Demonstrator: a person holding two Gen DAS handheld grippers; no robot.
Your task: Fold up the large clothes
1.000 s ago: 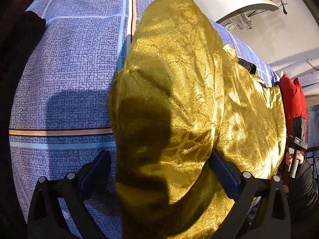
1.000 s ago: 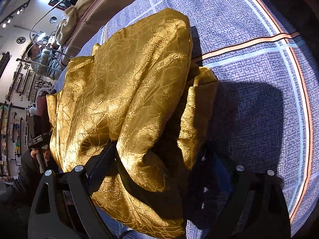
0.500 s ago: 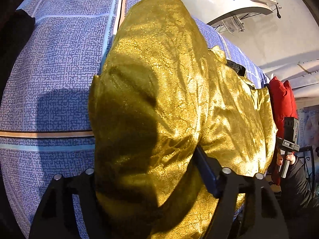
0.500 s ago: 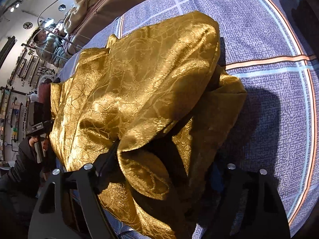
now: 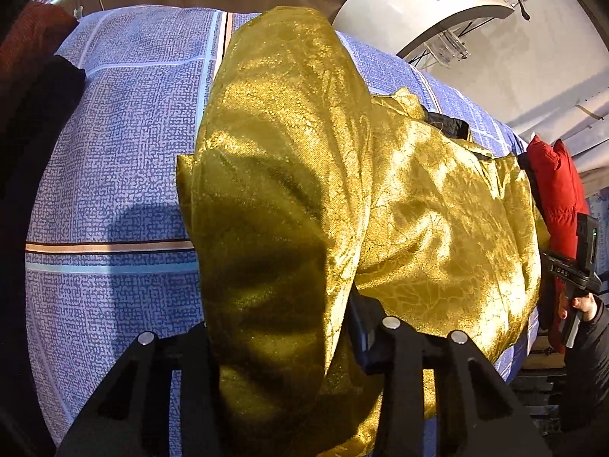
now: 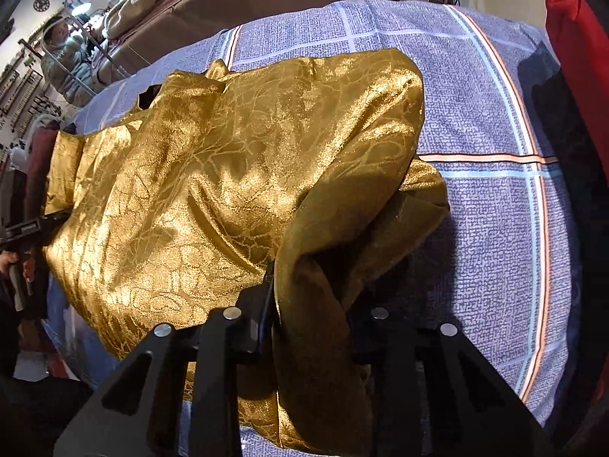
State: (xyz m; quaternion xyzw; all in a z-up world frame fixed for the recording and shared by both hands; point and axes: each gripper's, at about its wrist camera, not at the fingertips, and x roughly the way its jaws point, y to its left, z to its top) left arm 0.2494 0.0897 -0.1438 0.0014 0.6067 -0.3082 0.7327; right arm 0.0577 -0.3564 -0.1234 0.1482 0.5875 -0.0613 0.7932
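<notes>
- Left gripper (image 5: 281, 327): its two black jaws are clamped on a thick bunch of the gold garment (image 5: 304, 175); the shiny fabric fills the gap between the fingers and hangs down below them.
- Right gripper (image 6: 310, 316): its jaws are drawn close together and pinch another gathered fold of the same gold cloth (image 6: 228, 175), which droops between the fingers toward the lower edge of the view.
- The garment is a large metallic gold piece with a crackled, vein-like pattern. It lies across the bedspread (image 5: 114, 152), lifted and rumpled at the gripped end and spread flatter toward the far end.
- The bedspread is blue-violet with a fine mottled print, crossed by pale blue, white and orange-and-black stripes.
- Writing: a white curved machine (image 5: 415, 3) beyond the bed carries "David B" in blue letters, with smaller characters beneath that are too small to read.
- A red padded jacket (image 5: 555, 190) sits at the bed's edge, just beside the gold cloth's far end.
- A dark item (image 5: 445, 125) peeks out beside the gold fabric; what it is cannot be told.
- A person in a pale puffy coat (image 6: 64, 64) stands in the background of the right wrist view.
</notes>
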